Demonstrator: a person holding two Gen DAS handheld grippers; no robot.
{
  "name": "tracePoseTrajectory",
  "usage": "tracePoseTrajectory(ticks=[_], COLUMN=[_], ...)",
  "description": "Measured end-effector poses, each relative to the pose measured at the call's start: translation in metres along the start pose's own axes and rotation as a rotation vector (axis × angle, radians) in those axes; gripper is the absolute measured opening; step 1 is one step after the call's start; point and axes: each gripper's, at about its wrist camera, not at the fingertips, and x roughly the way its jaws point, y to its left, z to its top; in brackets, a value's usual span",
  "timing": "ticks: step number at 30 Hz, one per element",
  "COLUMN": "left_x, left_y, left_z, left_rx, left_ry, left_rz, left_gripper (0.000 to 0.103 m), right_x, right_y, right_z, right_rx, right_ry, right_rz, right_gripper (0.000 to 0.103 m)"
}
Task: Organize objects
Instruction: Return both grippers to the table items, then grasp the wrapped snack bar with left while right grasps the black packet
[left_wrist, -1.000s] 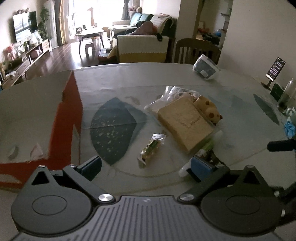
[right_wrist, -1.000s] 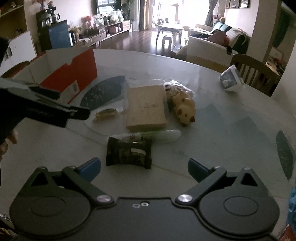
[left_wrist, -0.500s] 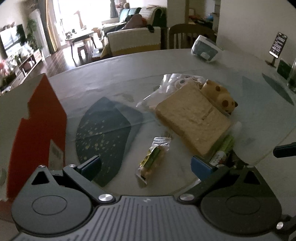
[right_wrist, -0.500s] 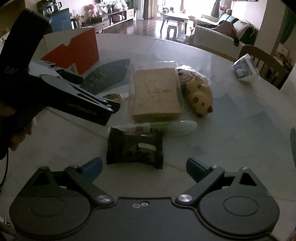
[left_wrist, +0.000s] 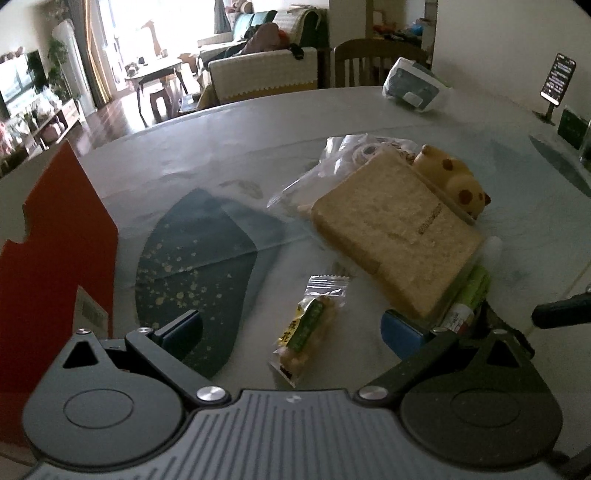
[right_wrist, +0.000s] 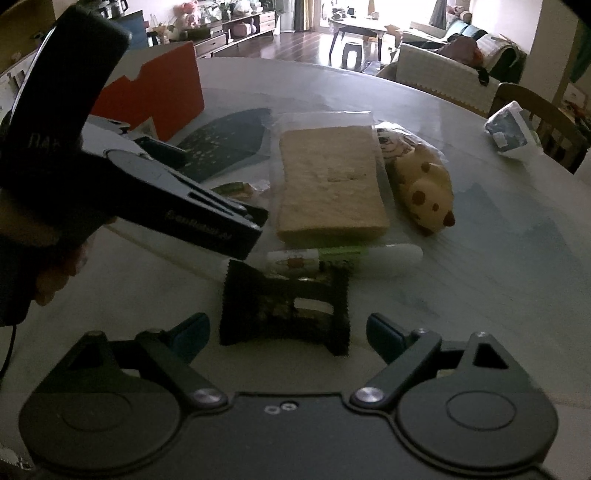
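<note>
Snacks lie scattered on a round pale table (left_wrist: 229, 147) with dark blue speckled patches; the left gripper (left_wrist: 291, 325) hangs low over the table with its blue-padded jaws spread wide, and a small clear-wrapped green-and-yellow snack bar (left_wrist: 308, 328) lies flat on the table between them, untouched. Just beyond it sits a tan slice of bread in a clear bag (left_wrist: 395, 229), with a yellow brown-spotted animal-shaped bun (left_wrist: 454, 181) touching its far edge and a white-and-green tube (left_wrist: 472, 295) along its near edge. An orange-and-white cardboard box (left_wrist: 55, 258) stands at the left side of the table.

From the right wrist view, the right gripper (right_wrist: 288, 332) is also spread open and empty; a dark crinkled square packet (right_wrist: 284, 310) lies between its blue fingertips, apart from both, just in front of the tube (right_wrist: 343, 256); the bread (right_wrist: 328, 184) and bun (right_wrist: 421, 188) lie farther back; the left gripper (right_wrist: 221, 214) reaches in from the left, held by a hand (right_wrist: 55, 273).
</note>
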Motion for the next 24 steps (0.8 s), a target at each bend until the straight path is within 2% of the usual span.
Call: tracePoseTrajectory(ticks=[5, 7, 9, 13, 15, 19, 20, 24], left_x=[0.0010, 0.0010, 0.0019, 0.0014, 0.0000, -0.0015, -0.0023, -0.0054], left_y=[0.0022, 0.0024, 0.0034, 0.0049, 0.0051, 0.0042, 0.0052, 0.0055], left_z=[0.0009, 0.0009, 0.0010, 0.0006, 0.0008, 0.0018, 0.0017, -0.0001], left_rx=[-0.014, -0.014, -0.020, -0.025, -0.025, -0.023, -0.032, -0.043], left_ry=[-0.003, 0.000, 0.006, 0.007, 0.003, 0.011, 0.013, 0.020], left_rz=[-0.032, -0.034, -0.043, -0.057, -0.071, -0.083, -0.099, -0.096], left_gripper=[0.099, 0.092, 0.073, 0.058, 0.046, 0.029, 0.021, 0.020], right_x=[0.0053, 0.0070, 0.0080, 0.0079, 0.0075, 0.0063, 0.0056, 0.0029], right_y=[0.0017, 0.0012, 0.0003, -0.0028, -0.0028, -0.0009, -0.0008, -0.0013], right_z=[0.0021, 0.0029, 0.0035, 0.0033, 0.0029, 0.0021, 0.0019, 0.0015], right_rx=[-0.003, 0.003, 0.012, 0.026, 0.027, 0.022, 0.022, 0.031], right_ry=[0.013, 0.014, 0.016, 0.020, 0.020, 0.021, 0.020, 0.022], right_rz=[0.013, 0.014, 0.013, 0.015, 0.017, 0.013, 0.012, 0.016], right_gripper=[0.084, 0.083, 0.080, 0.074, 0.071, 0.066, 0.064, 0.055])
